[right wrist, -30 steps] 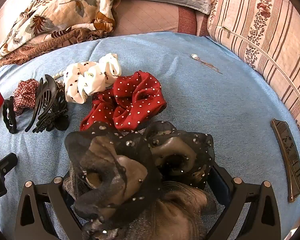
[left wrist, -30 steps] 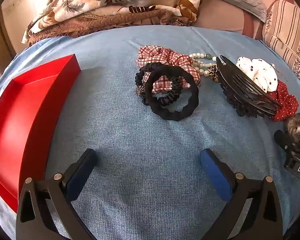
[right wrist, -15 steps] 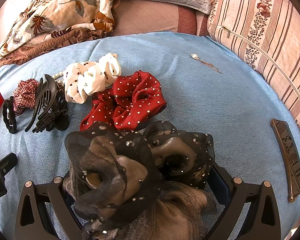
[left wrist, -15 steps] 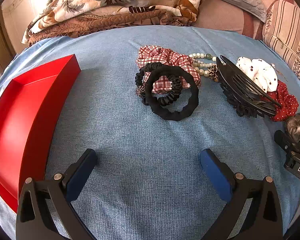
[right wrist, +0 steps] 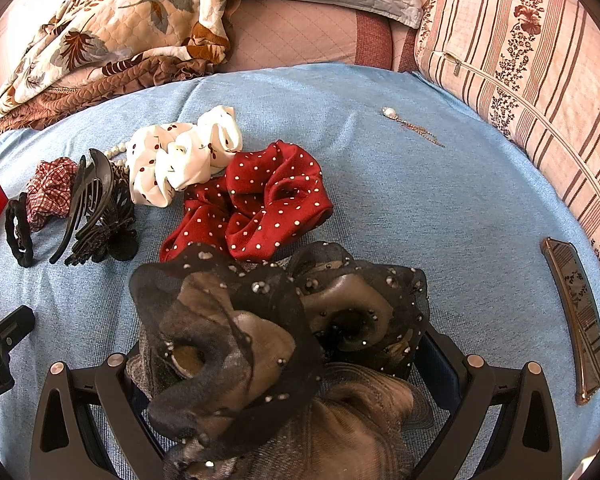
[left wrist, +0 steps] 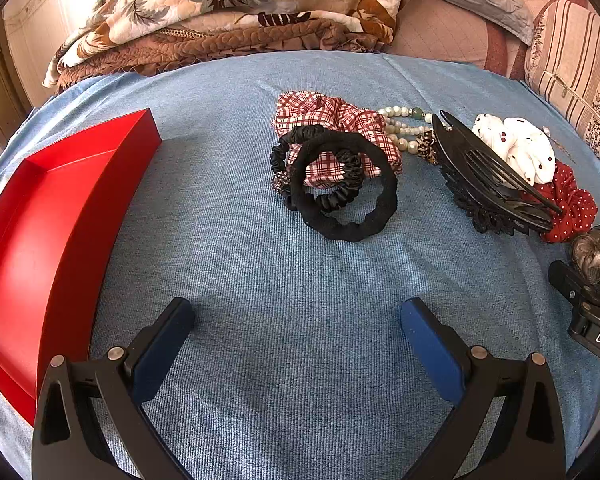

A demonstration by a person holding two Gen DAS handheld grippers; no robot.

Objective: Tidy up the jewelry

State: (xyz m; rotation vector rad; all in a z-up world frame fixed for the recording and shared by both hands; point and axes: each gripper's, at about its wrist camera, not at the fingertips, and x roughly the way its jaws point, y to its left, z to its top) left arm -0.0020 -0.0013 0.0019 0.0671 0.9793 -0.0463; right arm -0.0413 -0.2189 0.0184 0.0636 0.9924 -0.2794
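Left wrist cam: low over the blue bed cover [left wrist: 300, 320], looking forward along the left hand-held gripper [left wrist: 298, 322] toward the quilt [left wrist: 228, 12] at frame top. Red tray [left wrist: 40, 240] at left edge.

Right wrist cam: same heading, very close on a black mesh scrunchie [right wrist: 276, 332] filling lower centre; striped pillow [right wrist: 540, 60] at upper right.

Overlap: black claw clip [left wrist: 488, 184] [right wrist: 96, 212], white scrunchie [left wrist: 516, 148] [right wrist: 180, 160], red dotted scrunchie [left wrist: 568, 204] [right wrist: 260, 204]; right of the left view, left of the right view.

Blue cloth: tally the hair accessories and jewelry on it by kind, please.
Scrunchies: 4 (plaid, white, red dotted, black mesh)
Black hair ties: 2 (satin, thick)
Clips: 2 (claw clip, barrette)
Jewelry: 2 (pearl strand, pendant chain)
Total: 10
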